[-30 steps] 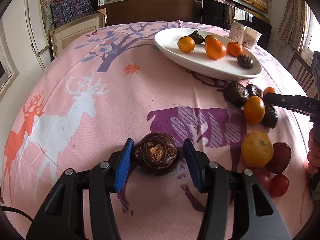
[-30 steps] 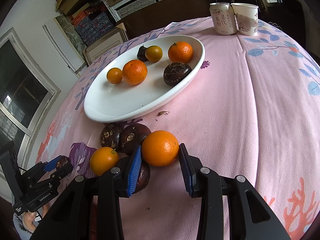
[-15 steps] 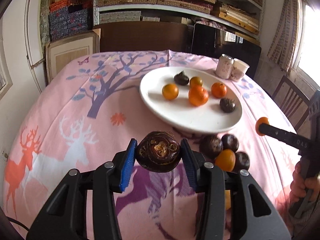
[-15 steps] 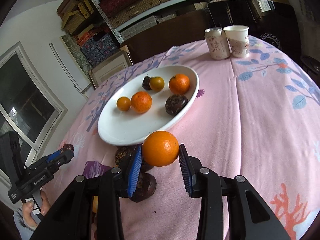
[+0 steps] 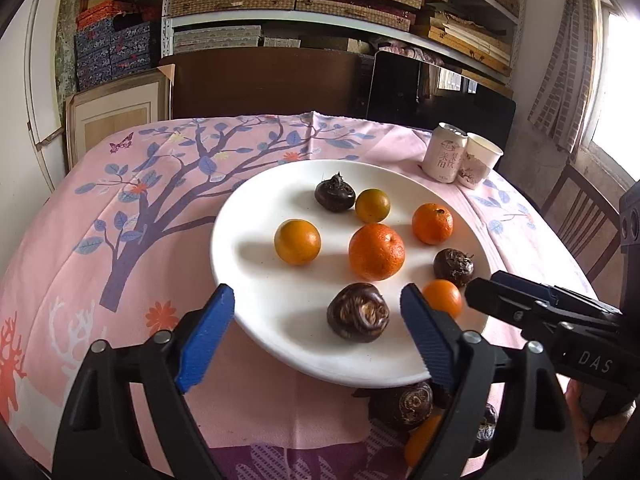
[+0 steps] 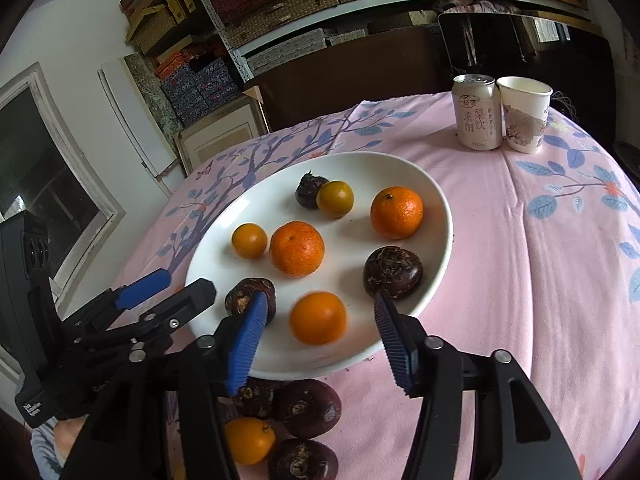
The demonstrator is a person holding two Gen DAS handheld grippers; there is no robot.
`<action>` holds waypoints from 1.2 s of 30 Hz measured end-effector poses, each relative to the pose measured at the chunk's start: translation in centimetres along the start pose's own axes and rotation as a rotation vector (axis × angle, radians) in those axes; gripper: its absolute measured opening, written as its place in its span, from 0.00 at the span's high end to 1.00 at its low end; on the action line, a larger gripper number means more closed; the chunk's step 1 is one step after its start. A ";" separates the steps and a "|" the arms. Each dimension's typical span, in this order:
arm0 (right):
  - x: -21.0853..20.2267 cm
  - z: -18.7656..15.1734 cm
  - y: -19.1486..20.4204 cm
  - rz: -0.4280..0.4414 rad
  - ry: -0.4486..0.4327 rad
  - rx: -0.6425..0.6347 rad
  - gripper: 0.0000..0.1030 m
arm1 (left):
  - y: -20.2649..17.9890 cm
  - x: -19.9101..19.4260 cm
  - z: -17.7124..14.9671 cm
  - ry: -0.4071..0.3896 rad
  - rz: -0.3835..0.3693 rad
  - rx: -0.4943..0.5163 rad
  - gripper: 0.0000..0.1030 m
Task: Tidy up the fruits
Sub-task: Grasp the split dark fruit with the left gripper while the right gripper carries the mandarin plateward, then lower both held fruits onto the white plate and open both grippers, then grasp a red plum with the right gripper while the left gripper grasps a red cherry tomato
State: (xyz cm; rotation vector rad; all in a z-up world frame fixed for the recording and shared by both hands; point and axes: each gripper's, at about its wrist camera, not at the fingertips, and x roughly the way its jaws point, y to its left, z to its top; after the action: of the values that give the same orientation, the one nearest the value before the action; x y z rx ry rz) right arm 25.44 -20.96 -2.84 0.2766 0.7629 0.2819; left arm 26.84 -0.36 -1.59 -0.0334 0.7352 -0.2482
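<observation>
Pink printed cloth covers the table [image 5: 168,200], the largest surface before you, and its soft weave keeps round fruit from rolling far, which is probably why the unsorted pile sits loose on it. The white oval plate [image 5: 256,216] lies on the cloth as the collection point; its raised rim holds the fruit in, so place each piece well inside the edge. Your left gripper [image 5: 316,316] hangs over the near rim with its jaws opening, already wide, and the dark water chestnut [image 5: 358,312] between them rests on the plate with clear gaps to both blue pads; you have nothing in that grip. Your right gripper [image 6: 320,320] reaches in beside it, its jaws also opening, and the small orange [image 6: 318,318] between them looks blurred and free of both pads, so judge it as just released onto the plate. Both tools approach from the near side, pointing downward, probably so each piece is let go close above the plate. Six other pieces already sit further in: three larger orange fruits, one smaller, and two dark chestnuts. The remaining pile [image 6: 288,420], chestnuts and an orange, lies on the cloth just under the near rim, partly hidden by the gripper bodies; expect to return there next. A drink can [image 6: 476,112] and a paper cup [image 6: 524,116] stand touching at the far side, well apart from your work.
</observation>
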 end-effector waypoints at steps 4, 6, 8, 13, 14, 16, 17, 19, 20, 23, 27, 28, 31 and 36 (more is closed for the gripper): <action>-1.2 -0.4 -1.1 0.027 -0.019 0.046 0.40 | 1.5 -0.9 -0.8 0.000 0.005 -0.058 0.06; -1.7 -1.1 -1.5 0.022 -0.019 0.060 0.36 | 1.8 -1.3 -1.4 0.004 0.026 -0.062 0.06; -2.0 -1.7 -1.6 0.021 -0.008 0.063 0.35 | 2.0 -1.8 -2.0 -0.003 0.054 -0.063 0.05; -3.1 -2.9 -1.9 0.003 -0.012 0.060 0.29 | 2.3 -2.8 -4.0 0.018 0.107 -0.058 0.05; -3.3 -3.1 -2.0 0.002 -0.009 0.062 0.28 | 2.3 -3.1 -4.3 0.019 0.116 -0.057 0.05; -3.7 -3.6 -2.2 0.005 -0.002 0.070 0.26 | 2.3 -3.7 -4.8 0.014 0.122 -0.059 0.05; -3.9 -3.9 -2.3 0.008 0.002 0.074 0.25 | 2.4 -3.9 -5.0 0.012 0.124 -0.062 0.05; -4.2 -4.3 -2.4 0.013 0.011 0.077 0.24 | 2.5 -4.4 -5.3 0.009 0.127 -0.071 0.05; -4.4 -4.6 -2.4 0.013 0.016 0.078 0.23 | 2.7 -4.7 -5.5 0.009 0.127 -0.077 0.05; -4.7 -5.2 -2.3 0.019 0.028 0.075 0.20 | 2.9 -5.3 -6.2 0.014 0.129 -0.093 0.05; -5.0 -5.8 -1.8 0.018 0.033 0.055 0.20 | 3.0 -6.1 -7.3 0.024 0.128 -0.104 0.05; -5.1 -6.0 -1.8 0.020 0.033 0.052 0.20 | 3.0 -6.3 -7.6 0.025 0.128 -0.104 0.05; -5.5 -6.7 -1.4 0.031 0.038 0.040 0.20 | 2.7 -7.0 -8.4 0.025 0.129 -0.095 0.05; -6.7 -8.5 -0.5 0.060 0.046 0.002 0.20 | 2.8 -8.0 -9.4 0.021 0.129 -0.101 0.05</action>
State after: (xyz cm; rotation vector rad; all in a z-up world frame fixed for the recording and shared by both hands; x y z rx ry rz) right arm 14.83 -22.58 -4.63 0.2955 0.8010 0.3448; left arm 15.44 4.78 -3.63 -0.0793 0.7673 -0.0880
